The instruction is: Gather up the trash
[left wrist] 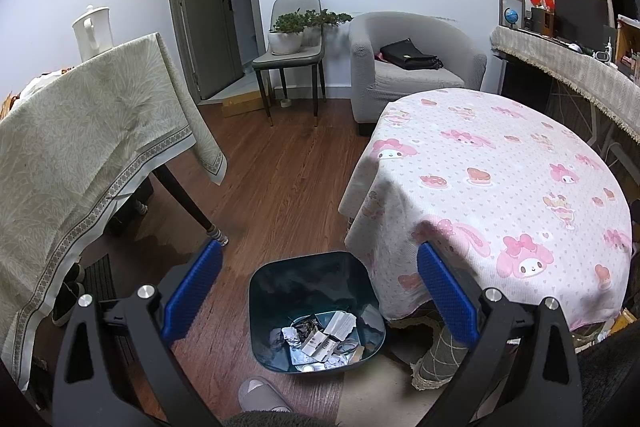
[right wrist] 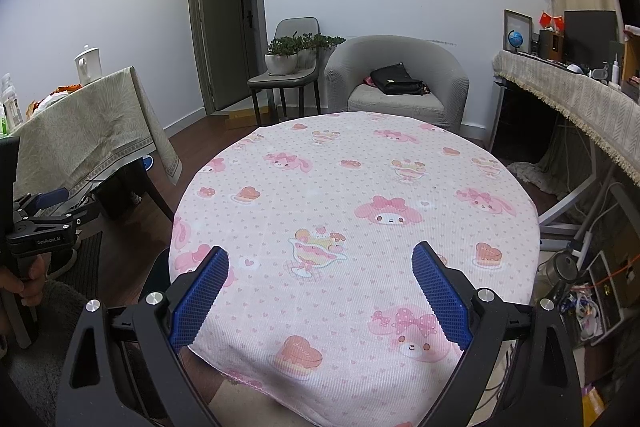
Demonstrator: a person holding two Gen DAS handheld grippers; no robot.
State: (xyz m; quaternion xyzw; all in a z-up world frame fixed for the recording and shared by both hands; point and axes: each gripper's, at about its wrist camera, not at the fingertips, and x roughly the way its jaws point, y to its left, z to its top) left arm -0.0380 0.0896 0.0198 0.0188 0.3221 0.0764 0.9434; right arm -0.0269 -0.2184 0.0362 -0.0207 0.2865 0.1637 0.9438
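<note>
A dark teal trash bin (left wrist: 264, 291) stands on the wood floor beside the round table. Crumpled paper and wrappers (left wrist: 324, 341) lie at its bottom. My left gripper (left wrist: 320, 259) is open and empty, hanging above the bin with its blue pads on either side of it. My right gripper (right wrist: 320, 263) is open and empty above the round table with the pink cartoon cloth (right wrist: 360, 187). No trash shows on that cloth. The left gripper also shows in the right wrist view (right wrist: 44, 215), held in a hand at the left edge.
A table with a beige cloth (left wrist: 80, 147) stands to the left, with a white kettle (left wrist: 94, 31). A grey armchair (left wrist: 404, 67) with a black bag, a chair with potted plants (left wrist: 292, 39) and a cluttered desk (left wrist: 580, 63) stand behind. A slippered foot (left wrist: 260, 395) is near the bin.
</note>
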